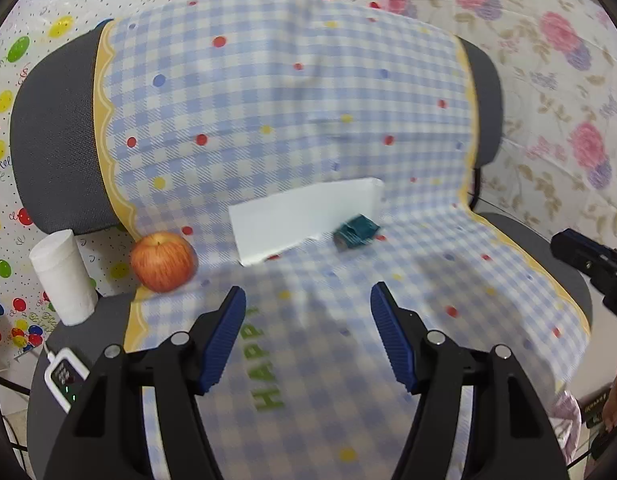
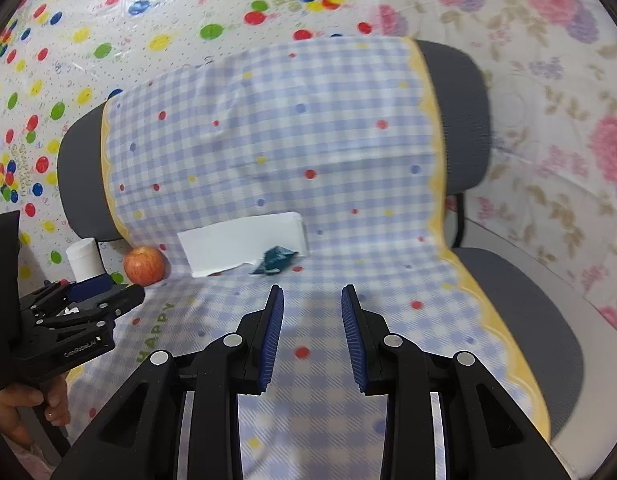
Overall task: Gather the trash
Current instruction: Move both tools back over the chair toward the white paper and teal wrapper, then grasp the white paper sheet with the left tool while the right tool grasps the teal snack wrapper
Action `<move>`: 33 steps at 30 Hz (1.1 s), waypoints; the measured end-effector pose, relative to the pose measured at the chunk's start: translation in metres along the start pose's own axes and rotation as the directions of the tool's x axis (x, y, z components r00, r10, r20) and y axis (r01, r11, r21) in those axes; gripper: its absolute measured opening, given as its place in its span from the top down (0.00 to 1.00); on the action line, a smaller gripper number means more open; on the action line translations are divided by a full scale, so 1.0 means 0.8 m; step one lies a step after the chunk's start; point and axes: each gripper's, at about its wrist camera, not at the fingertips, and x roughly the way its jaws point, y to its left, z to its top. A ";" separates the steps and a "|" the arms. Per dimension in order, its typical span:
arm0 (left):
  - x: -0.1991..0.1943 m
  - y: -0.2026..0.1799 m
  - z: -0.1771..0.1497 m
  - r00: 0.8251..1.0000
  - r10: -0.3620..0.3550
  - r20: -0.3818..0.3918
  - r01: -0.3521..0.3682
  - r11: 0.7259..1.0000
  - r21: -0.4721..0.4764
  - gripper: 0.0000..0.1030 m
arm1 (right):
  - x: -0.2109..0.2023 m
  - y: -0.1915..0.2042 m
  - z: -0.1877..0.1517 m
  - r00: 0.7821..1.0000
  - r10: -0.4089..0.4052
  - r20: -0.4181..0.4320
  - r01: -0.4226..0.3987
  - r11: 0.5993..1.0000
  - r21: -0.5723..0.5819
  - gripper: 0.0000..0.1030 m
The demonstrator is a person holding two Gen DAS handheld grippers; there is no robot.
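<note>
Crumpled teal wrapper [image 1: 355,232] lies uncollected beside the white foam box [image 1: 304,216] on the checked seat cover [image 1: 328,360], while left gripper [image 1: 308,336] and right gripper [image 2: 312,332] hover spread and empty.

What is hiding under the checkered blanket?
The checkered cloth drapes over a dark grey chair; its backrest and seat edges stick out at both sides. The middle of the chair is covered, so I cannot see that part.

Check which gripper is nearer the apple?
Left. The left gripper sits just right of the apple; the right gripper is further right, nearer the teal wrapper.
</note>
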 end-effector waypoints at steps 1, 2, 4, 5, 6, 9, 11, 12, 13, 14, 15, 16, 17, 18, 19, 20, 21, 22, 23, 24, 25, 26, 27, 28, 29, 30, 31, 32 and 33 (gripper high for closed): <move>0.011 0.009 0.007 1.000 0.014 -0.002 -0.014 1.000 -0.011 0.37 | 0.009 0.003 0.004 1.000 0.009 -0.003 -0.009 1.000 -0.004 0.69; 0.017 0.015 0.011 1.000 0.022 -0.001 -0.022 1.000 -0.020 0.36 | 0.023 0.008 0.008 1.000 0.014 -0.008 -0.014 1.000 -0.009 0.68; 0.037 0.030 0.020 0.999 0.044 -0.005 -0.044 0.998 -0.039 0.35 | 0.050 0.016 0.018 0.999 0.025 -0.020 -0.025 1.000 -0.016 0.67; 0.045 0.035 0.022 0.999 0.050 -0.010 -0.051 0.998 -0.046 0.35 | 0.060 0.019 0.022 0.999 0.026 -0.025 -0.026 0.999 -0.019 0.67; 0.054 0.043 0.026 0.998 0.055 -0.018 -0.056 0.997 -0.057 0.35 | 0.076 0.023 0.028 0.999 0.027 -0.033 -0.028 0.999 -0.025 0.66; 0.088 0.065 0.036 0.997 0.066 -0.050 -0.070 0.993 -0.095 0.35 | 0.109 0.030 0.038 0.998 0.022 -0.054 -0.024 0.999 -0.036 0.66; 0.105 0.076 0.040 0.995 0.070 -0.067 -0.077 0.991 -0.108 0.35 | 0.137 0.034 0.045 0.997 0.022 -0.072 -0.025 0.999 -0.037 0.66; 0.114 0.082 0.041 0.995 0.069 -0.075 -0.077 0.991 -0.113 0.35 | 0.143 0.034 0.046 0.997 0.022 -0.077 -0.025 0.999 -0.037 0.66; 0.122 0.085 0.043 0.994 0.069 -0.080 -0.078 0.990 -0.116 0.35 | 0.154 0.034 0.048 0.996 0.023 -0.087 -0.026 0.999 -0.038 0.65; 0.129 0.087 0.045 0.994 0.069 -0.084 -0.079 0.990 -0.115 0.35 | 0.165 0.034 0.049 0.995 0.024 -0.095 -0.028 0.999 -0.039 0.65; 0.137 0.089 0.047 0.993 0.072 -0.090 -0.082 0.990 -0.112 0.35 | 0.170 0.033 0.049 0.995 0.023 -0.099 -0.027 0.999 -0.038 0.65; 0.144 0.091 0.048 0.993 0.072 -0.092 -0.082 0.991 -0.109 0.35 | 0.179 0.033 0.048 0.994 0.025 -0.107 -0.029 0.999 -0.038 0.65; 0.152 0.091 0.050 0.993 0.068 -0.097 -0.078 0.991 -0.105 0.35 | 0.186 0.032 0.048 0.993 0.027 -0.114 -0.032 0.999 -0.037 0.64; 0.159 0.092 0.052 0.993 0.066 -0.102 -0.077 0.992 -0.102 0.35 | 0.193 0.031 0.047 0.992 0.029 -0.122 -0.034 0.999 -0.034 0.63; 0.169 0.093 0.054 0.992 0.061 -0.111 -0.072 0.992 -0.100 0.35 | 0.197 0.030 0.046 0.991 0.033 -0.128 -0.037 0.999 -0.032 0.62; 0.178 0.094 0.056 0.991 0.056 -0.120 -0.068 0.993 -0.101 0.35 | 0.203 0.029 0.044 0.989 0.042 -0.139 -0.046 0.999 -0.028 0.59; 0.187 0.096 0.058 0.991 0.047 -0.128 -0.061 0.993 -0.104 0.35 | 0.208 0.028 0.043 0.987 0.051 -0.150 -0.055 0.998 -0.025 0.57; 0.191 0.096 0.059 0.990 0.040 -0.133 -0.054 0.993 -0.105 0.35 | 0.212 0.027 0.042 0.986 0.056 -0.159 -0.061 0.998 -0.024 0.53; 0.198 0.096 0.061 0.990 0.035 -0.137 -0.049 0.994 -0.102 0.36 | 0.217 0.027 0.040 0.984 0.060 -0.170 -0.065 0.998 -0.024 0.51; 0.203 0.095 0.063 0.989 0.037 -0.141 -0.050 0.994 -0.093 0.36 | 0.223 0.028 0.039 0.981 0.063 -0.181 -0.068 0.997 -0.024 0.48; 0.207 0.094 0.064 0.989 0.040 -0.144 -0.052 0.995 -0.084 0.37 | 0.228 0.029 0.038 0.980 0.067 -0.190 -0.072 0.997 -0.023 0.47; 0.211 0.092 0.065 0.988 0.041 -0.149 -0.053 0.996 -0.074 0.39 | 0.234 0.029 0.037 0.977 0.071 -0.200 -0.077 0.997 -0.022 0.46; 0.214 0.091 0.066 0.987 0.042 -0.154 -0.053 0.996 -0.067 0.40 | 0.241 0.030 0.037 0.974 0.074 -0.214 -0.080 0.997 -0.019 0.46; 0.217 0.091 0.066 0.987 0.042 -0.156 -0.053 0.996 -0.065 0.40 | 0.247 0.031 0.037 0.972 0.075 -0.223 -0.080 0.997 -0.015 0.46; 0.219 0.090 0.066 0.987 0.042 -0.158 -0.053 0.997 -0.063 0.40 | 0.254 0.030 0.037 0.967 0.085 -0.242 -0.089 0.996 -0.002 0.46; 0.220 0.090 0.066 0.987 0.048 -0.156 -0.058 0.997 -0.058 0.40 | 0.261 0.028 0.038 0.962 0.101 -0.253 -0.100 0.995 0.017 0.46; 0.222 0.089 0.067 0.987 0.052 -0.154 -0.061 0.997 -0.055 0.40 | 0.265 0.028 0.040 0.961 0.102 -0.257 -0.099 0.995 0.025 0.46; 0.223 0.088 0.068 0.987 0.056 -0.153 -0.064 0.997 -0.052 0.40 | 0.268 0.029 0.041 0.960 0.100 -0.261 -0.096 0.995 0.027 0.46; 0.223 0.088 0.068 0.987 0.057 -0.153 -0.066 0.996 -0.053 0.40 | 0.273 0.031 0.041 0.957 0.105 -0.271 -0.101 0.994 0.029 0.47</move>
